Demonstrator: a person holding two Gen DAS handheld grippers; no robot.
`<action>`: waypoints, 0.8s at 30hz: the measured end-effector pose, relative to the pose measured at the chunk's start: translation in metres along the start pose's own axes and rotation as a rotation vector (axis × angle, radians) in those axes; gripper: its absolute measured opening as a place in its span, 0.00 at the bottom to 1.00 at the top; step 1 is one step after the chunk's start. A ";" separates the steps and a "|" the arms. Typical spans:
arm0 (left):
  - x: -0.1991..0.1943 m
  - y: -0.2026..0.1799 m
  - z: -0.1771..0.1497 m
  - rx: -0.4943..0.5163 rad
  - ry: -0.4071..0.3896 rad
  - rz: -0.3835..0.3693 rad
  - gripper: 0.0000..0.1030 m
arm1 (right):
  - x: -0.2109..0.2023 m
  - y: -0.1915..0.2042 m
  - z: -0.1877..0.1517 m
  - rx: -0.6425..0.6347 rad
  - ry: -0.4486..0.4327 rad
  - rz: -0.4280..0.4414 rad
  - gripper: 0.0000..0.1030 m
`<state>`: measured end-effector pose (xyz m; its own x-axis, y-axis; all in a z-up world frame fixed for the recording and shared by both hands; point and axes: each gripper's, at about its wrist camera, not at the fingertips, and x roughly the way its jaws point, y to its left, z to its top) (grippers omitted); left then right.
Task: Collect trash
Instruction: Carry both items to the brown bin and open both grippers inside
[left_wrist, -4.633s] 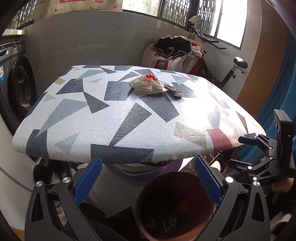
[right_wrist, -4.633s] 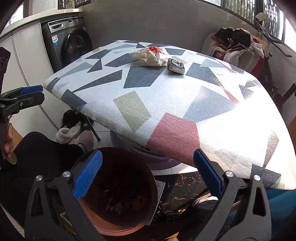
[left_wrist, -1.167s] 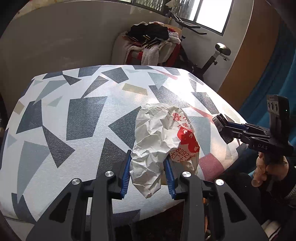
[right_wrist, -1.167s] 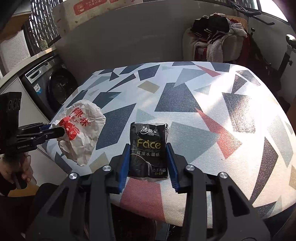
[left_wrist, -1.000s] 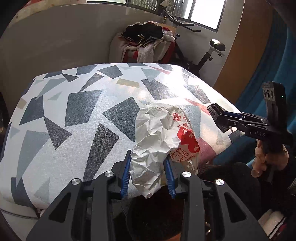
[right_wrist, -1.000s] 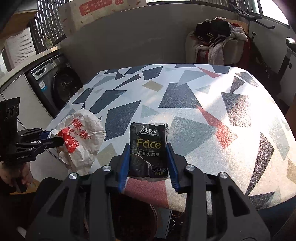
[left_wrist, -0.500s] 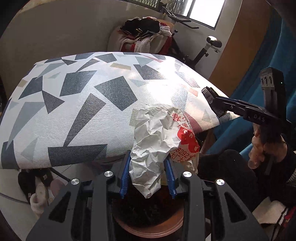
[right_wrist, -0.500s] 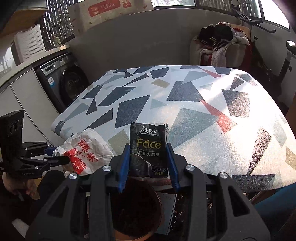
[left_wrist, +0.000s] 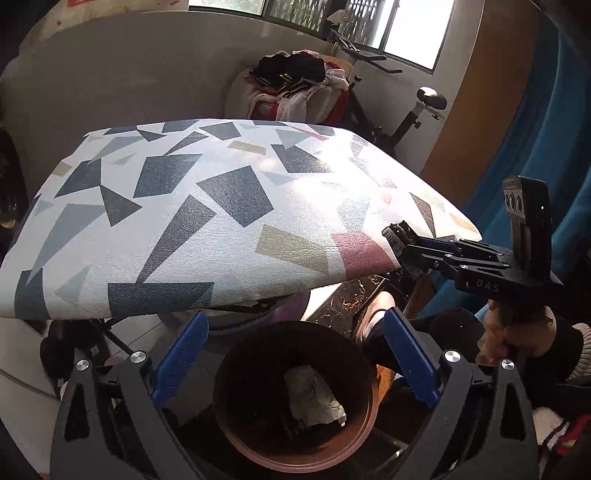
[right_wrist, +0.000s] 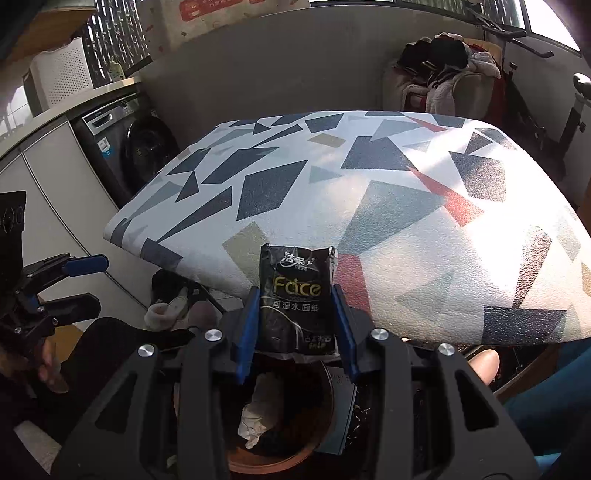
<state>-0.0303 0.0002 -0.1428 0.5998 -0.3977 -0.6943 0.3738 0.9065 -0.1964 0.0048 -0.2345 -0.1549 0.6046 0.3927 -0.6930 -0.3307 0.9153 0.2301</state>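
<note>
Left gripper (left_wrist: 293, 360) is hanging spread wide and holding nothing, its ridged blue pads (left_wrist: 181, 356) flanking the round brown bin (left_wrist: 236, 439) below. Crumpled white paper wrapper (left_wrist: 314, 397) is lying inside the bin on dark debris, wrinkled and matte; it is showing again in the right wrist view (right_wrist: 258, 413) deep in the same bin (right_wrist: 317, 435).

Right gripper (right_wrist: 297, 325) is clamping a black glossy tissue pack (right_wrist: 297, 295), flat and rectangular, gold "Face" lettering on the front, its top edge slightly crinkled. Pack is sitting upright between the blue pads (right_wrist: 249, 325), hovering right above the bin opening, just in front of the table edge.

Table (left_wrist: 207, 206) is wearing a grainy, leather-like white cover with angular grey, navy, tan and red patches; corners are rounded and the front edge is overhanging the bin. Nothing of the trash is sitting on it.

Behind: grey washing machine (right_wrist: 125, 147) with round dark door, heap of fuzzy clothes (left_wrist: 295, 85) on a chair, exercise bike (left_wrist: 417, 110) by the window.
</note>
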 end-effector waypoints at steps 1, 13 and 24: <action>-0.005 -0.001 0.001 0.003 -0.014 0.020 0.94 | 0.005 0.004 -0.004 -0.014 0.017 -0.002 0.39; -0.012 0.024 0.002 -0.059 -0.026 0.174 0.94 | 0.042 0.037 -0.039 -0.116 0.161 0.044 0.40; -0.017 0.034 0.002 -0.105 -0.055 0.298 0.94 | 0.048 0.047 -0.044 -0.153 0.188 0.053 0.54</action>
<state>-0.0267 0.0378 -0.1361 0.7102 -0.1166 -0.6943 0.1025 0.9928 -0.0619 -0.0136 -0.1763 -0.2070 0.4432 0.4027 -0.8009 -0.4729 0.8640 0.1727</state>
